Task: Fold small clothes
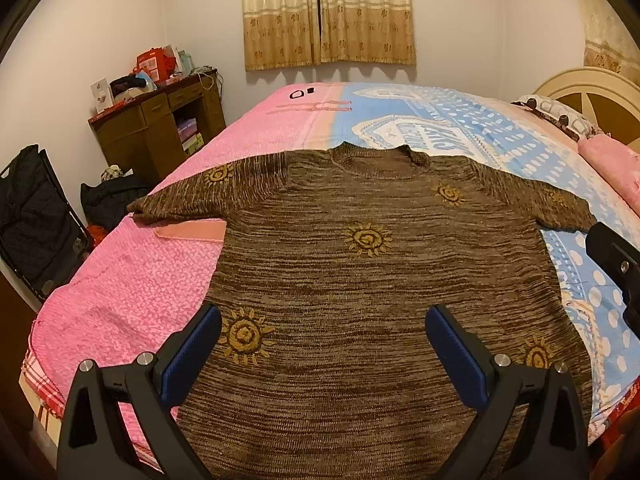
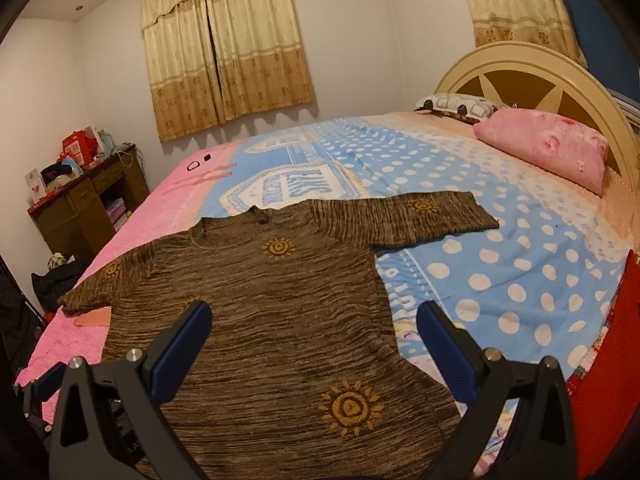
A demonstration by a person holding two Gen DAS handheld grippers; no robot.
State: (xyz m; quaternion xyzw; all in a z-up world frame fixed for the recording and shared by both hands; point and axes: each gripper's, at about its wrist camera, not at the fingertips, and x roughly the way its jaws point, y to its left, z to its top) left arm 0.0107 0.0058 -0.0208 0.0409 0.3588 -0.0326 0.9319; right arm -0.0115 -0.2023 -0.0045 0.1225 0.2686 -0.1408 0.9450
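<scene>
We are holding the left tool (image 1: 323,332) with its two blue-padded fingers (image 1: 198,344) spread wide apart, gripping nothing, above the lower part of the brown sweater (image 1: 360,280). We are holding the right tool (image 2: 314,330) likewise spread wide and empty, over the sweater's lower right edge, where one finger (image 2: 444,344) is standing over the blue dotted bedspread (image 2: 500,272) and the other over the knit.

The sweater is lying flat, front up, on the bed, with its neckline (image 1: 374,160) pointing away from us toward the curtained window (image 1: 328,12). Both short sleeves are lying stretched out to the sides: the left sleeve (image 1: 180,196) is resting on the pink part of the bedspread (image 1: 120,300), and the right sleeve (image 2: 436,212) is resting on the blue dotted part. Yellow sun motifs (image 1: 367,239) are showing across the knit.

A pink pillow (image 2: 548,148) is lying near the headboard (image 2: 520,76), well apart from the sweater. A dark wooden cabinet (image 1: 160,132) is standing against the wall beside the bed.

In the left wrist view, part of the right tool is showing at the right edge, just beside the right sleeve.
</scene>
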